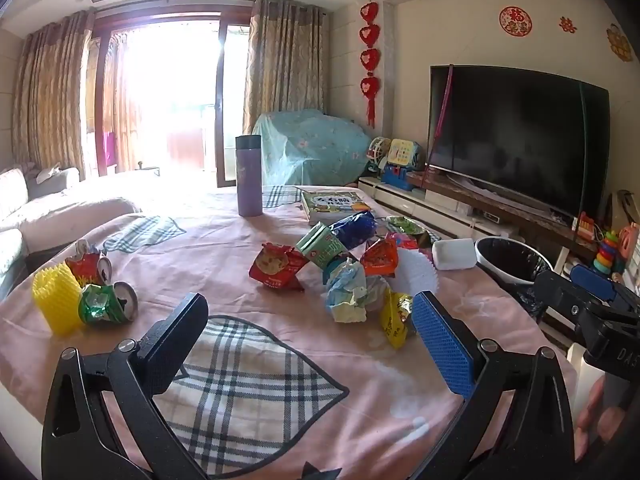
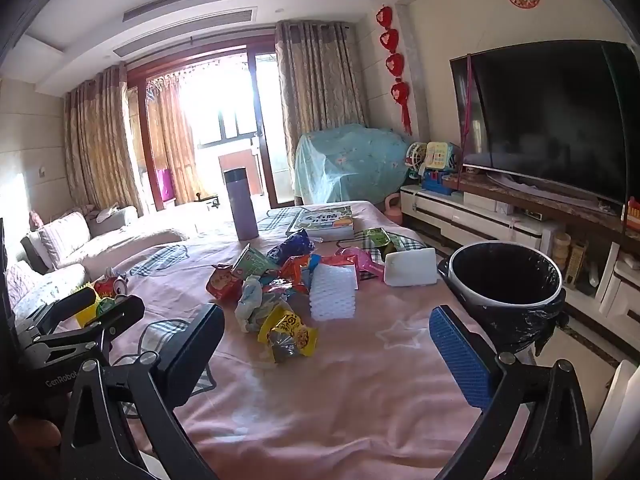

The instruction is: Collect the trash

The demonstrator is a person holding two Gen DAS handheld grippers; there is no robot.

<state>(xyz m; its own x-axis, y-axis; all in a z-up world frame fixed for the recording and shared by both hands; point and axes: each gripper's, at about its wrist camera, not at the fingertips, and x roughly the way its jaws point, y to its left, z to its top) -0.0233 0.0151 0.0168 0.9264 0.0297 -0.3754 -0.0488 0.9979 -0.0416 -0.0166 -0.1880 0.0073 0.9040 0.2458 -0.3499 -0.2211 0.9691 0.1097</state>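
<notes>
Pink cloth covers the tabletop (image 2: 360, 380). Trash pile (image 2: 280, 280) sits mid-tabletop: red snack bag (image 1: 274, 266), green carton (image 1: 320, 246), crumpled paper (image 1: 348, 292), yellow wrapper (image 2: 290, 332), white foam netting (image 2: 334, 292). Two crushed cans (image 1: 108, 304) lie apart at the left edge beside a yellow foam sleeve (image 1: 56, 300). Black-lined bin (image 2: 506, 276) stands just off the right edge. Purple flask (image 1: 249, 176) and book (image 1: 334, 204) stand at the far side. Left tongs (image 1: 312, 340) released, wide, nothing between. Right tongs (image 2: 328, 354) released, wide, hovering short of the pile.
</notes>
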